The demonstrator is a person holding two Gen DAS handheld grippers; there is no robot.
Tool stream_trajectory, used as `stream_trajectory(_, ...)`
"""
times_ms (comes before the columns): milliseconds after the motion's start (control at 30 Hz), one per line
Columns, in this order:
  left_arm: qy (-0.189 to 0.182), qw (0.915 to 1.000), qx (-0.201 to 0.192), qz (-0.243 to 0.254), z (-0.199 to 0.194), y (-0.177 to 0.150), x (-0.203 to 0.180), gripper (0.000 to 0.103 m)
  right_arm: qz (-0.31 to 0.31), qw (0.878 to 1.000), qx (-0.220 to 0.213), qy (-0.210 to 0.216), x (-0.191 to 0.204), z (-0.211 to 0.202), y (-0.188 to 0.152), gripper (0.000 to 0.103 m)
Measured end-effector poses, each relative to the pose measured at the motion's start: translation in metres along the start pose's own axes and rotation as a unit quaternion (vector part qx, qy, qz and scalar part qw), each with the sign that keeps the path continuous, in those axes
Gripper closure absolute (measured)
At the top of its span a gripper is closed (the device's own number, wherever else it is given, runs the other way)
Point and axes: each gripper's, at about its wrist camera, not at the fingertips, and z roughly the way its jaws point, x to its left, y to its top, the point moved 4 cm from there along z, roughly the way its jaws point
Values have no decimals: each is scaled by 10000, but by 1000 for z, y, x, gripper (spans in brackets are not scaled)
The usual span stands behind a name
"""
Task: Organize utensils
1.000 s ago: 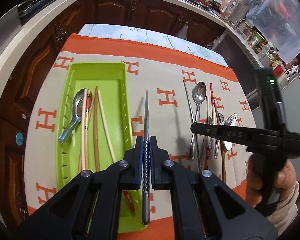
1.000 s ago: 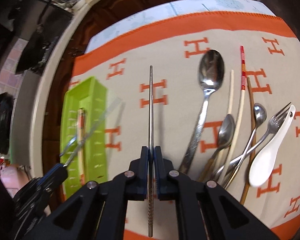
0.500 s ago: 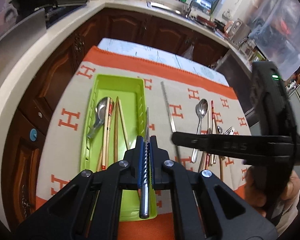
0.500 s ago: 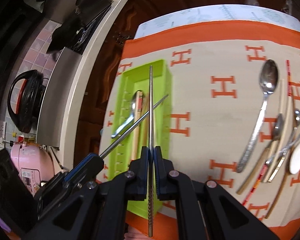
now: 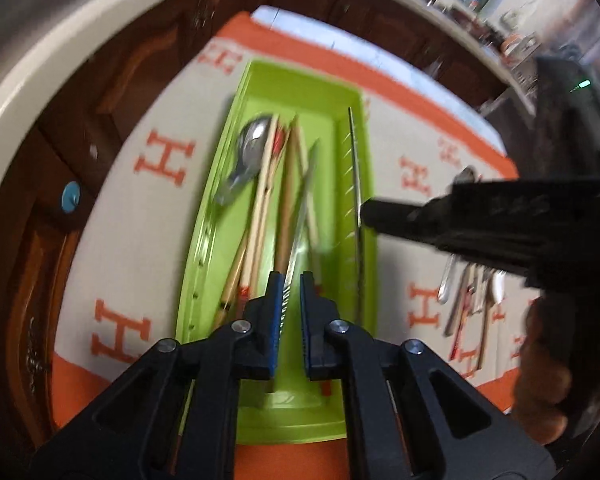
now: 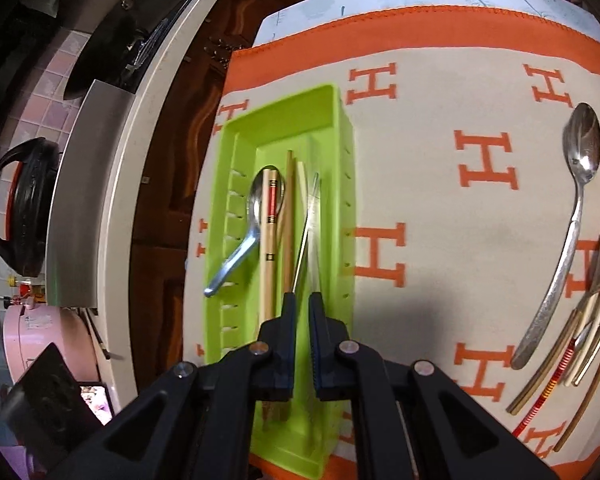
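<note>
A lime-green tray (image 5: 300, 76) (image 6: 284, 108) lies on the H-patterned cloth. It holds a steel spoon (image 5: 252, 140) (image 6: 256, 200) and several wooden chopsticks (image 5: 286, 200). My left gripper (image 5: 289, 280) hovers over the tray's near end, jaws apart. A blurred metal chopstick (image 5: 298, 224) slants loose between them, down into the tray. My right gripper (image 6: 301, 300) (image 5: 370, 210) is open above the tray's right side. A second metal chopstick (image 5: 356, 200) runs along the right wall beside its tip. The right wrist view shows a metal chopstick (image 6: 305, 232) among the wooden ones.
A cluster of spoons, a fork and chopsticks (image 6: 572, 240) (image 5: 472, 292) lies on the cloth to the right. A person's hand (image 5: 544, 380) holds the right gripper. A pale counter edge (image 6: 100, 200) and dark cabinets lie beyond the table's left side.
Both grippers have moved left over the green tray and their jaws have parted. The metal chopsticks they were clamping now lie or drop loose in the tray.
</note>
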Motion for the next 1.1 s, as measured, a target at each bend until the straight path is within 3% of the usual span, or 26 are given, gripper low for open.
stream_trajectory(100, 20, 10000, 7, -27, 4, -1, 1, 77, -7, 10000, -9, 10, -5, -2, -2, 97)
stream_trajectory(167, 47, 10000, -76, -4, 2, 0, 1, 73, -58, 10000, -29, -13, -6, -4, -4, 97)
stream_trajectory(700, 236, 9995, -160, 166, -7, -1, -11, 72, -252, 9993, -127, -241, -25, -17, -38, 97)
stream_trajectory(1100, 499, 9968, -254, 576, -12, -15, -37, 72, -104, 9986, -426, -297, -68, -48, -80, 97)
